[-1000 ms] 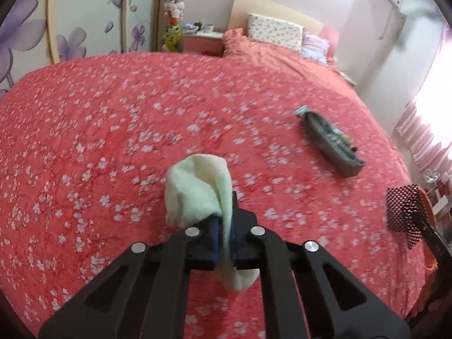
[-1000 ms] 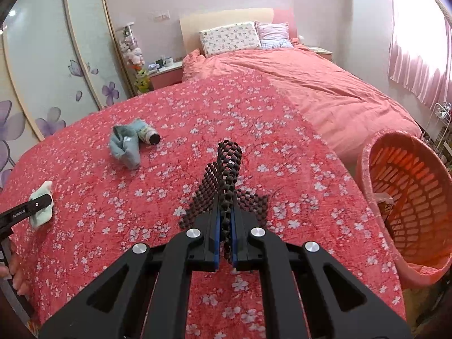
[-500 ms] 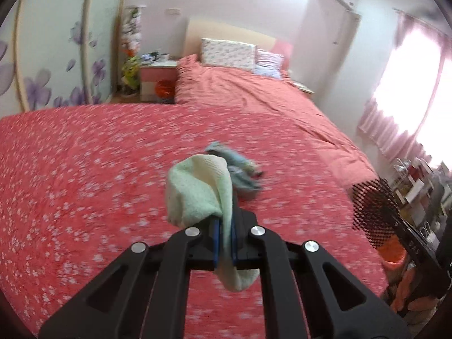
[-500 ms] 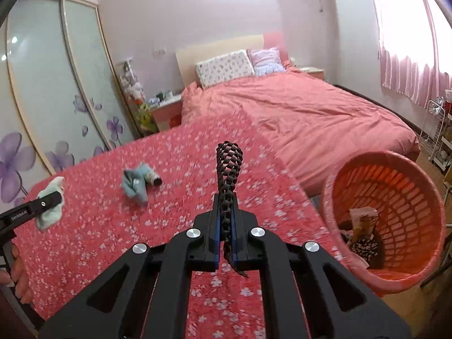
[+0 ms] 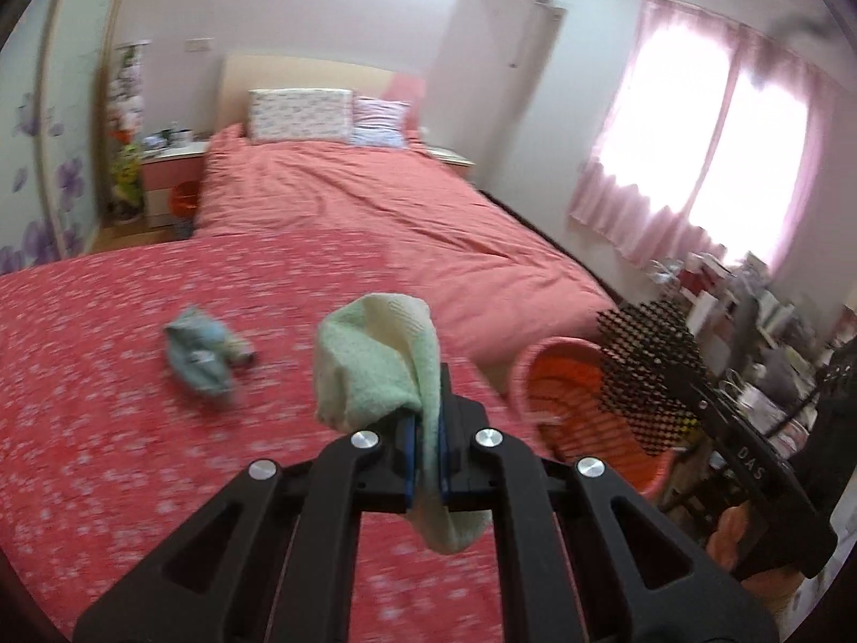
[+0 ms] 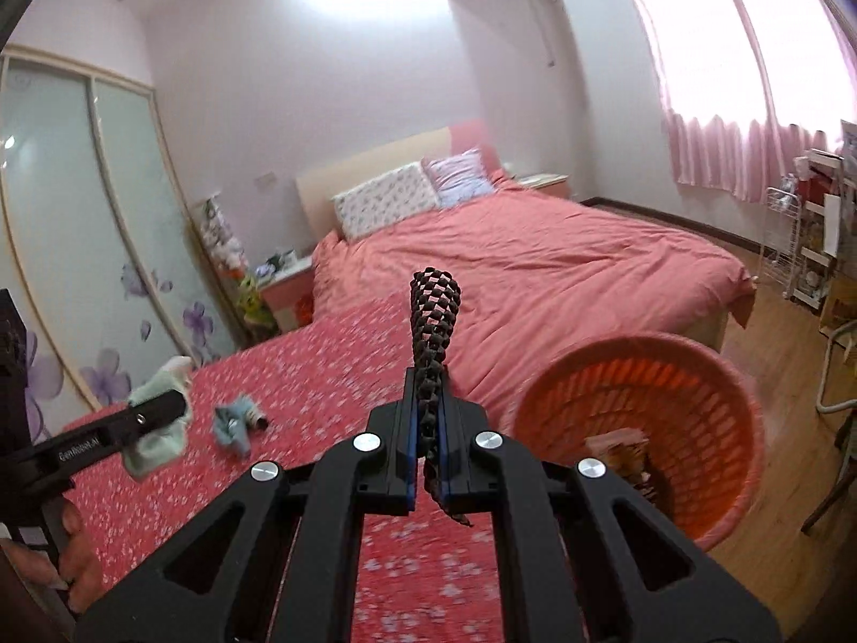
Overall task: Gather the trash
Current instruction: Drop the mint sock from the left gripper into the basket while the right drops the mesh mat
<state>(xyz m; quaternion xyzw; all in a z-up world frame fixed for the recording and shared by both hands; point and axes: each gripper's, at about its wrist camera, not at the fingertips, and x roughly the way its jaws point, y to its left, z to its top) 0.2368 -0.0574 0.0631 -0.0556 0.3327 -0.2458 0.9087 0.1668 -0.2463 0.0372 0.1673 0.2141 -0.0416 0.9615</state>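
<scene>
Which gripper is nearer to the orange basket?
Right. The right gripper is beside the orange basket; the left gripper is farther back over the bed.

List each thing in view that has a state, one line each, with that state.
left gripper: shut on the pale green cloth.
right gripper: shut on the black mesh piece.
orange basket: upright beside the bed, some trash inside.
blue bundle: lying loose on the floral bedspread.
</scene>
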